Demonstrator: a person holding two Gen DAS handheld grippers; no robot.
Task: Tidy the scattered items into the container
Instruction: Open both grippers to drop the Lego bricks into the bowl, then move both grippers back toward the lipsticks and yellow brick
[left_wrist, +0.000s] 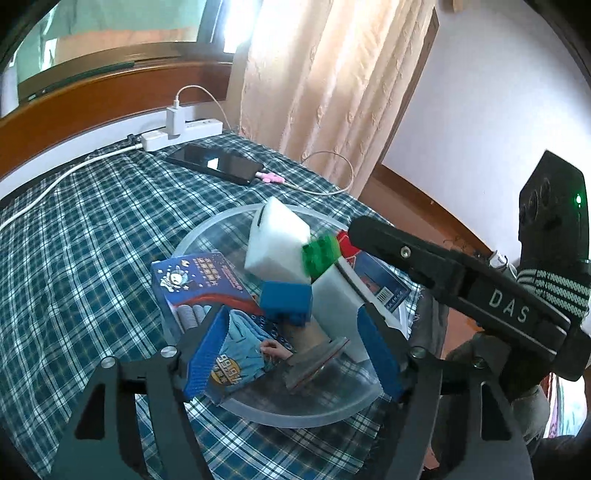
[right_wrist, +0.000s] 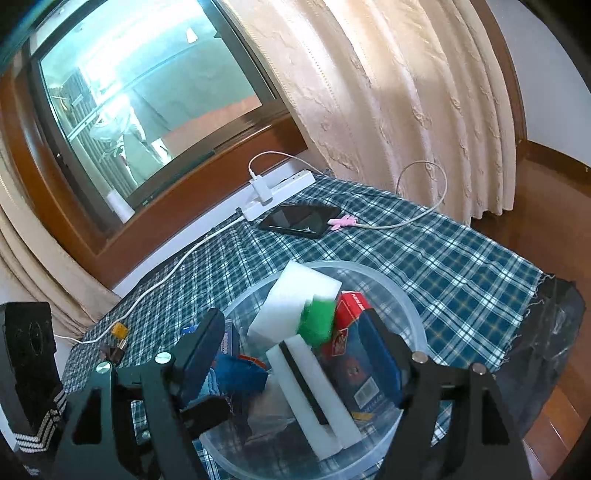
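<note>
A clear round plastic container (left_wrist: 295, 413) (right_wrist: 413, 306) stands on the plaid cloth. It holds a white foam block (left_wrist: 277, 240) (right_wrist: 291, 295), a second white block (left_wrist: 340, 295) (right_wrist: 314, 391), a blue brick (left_wrist: 286, 301), two blue printed boxes (left_wrist: 199, 280) and a red box (right_wrist: 351, 306). A green brick (left_wrist: 321, 253) (right_wrist: 316, 321), blurred, is in the air over the container. My left gripper (left_wrist: 295, 350) is open above the near rim. My right gripper (right_wrist: 295, 350) is open over the container; it also shows in the left wrist view (left_wrist: 362, 229).
A black phone (left_wrist: 214, 162) (right_wrist: 299, 219), a white power strip with charger (left_wrist: 181, 125) (right_wrist: 277, 192) and cables lie at the table's far side by the window and curtain. A small yellow item (right_wrist: 120, 328) lies left. The table's right edge (right_wrist: 539, 280) drops to the floor.
</note>
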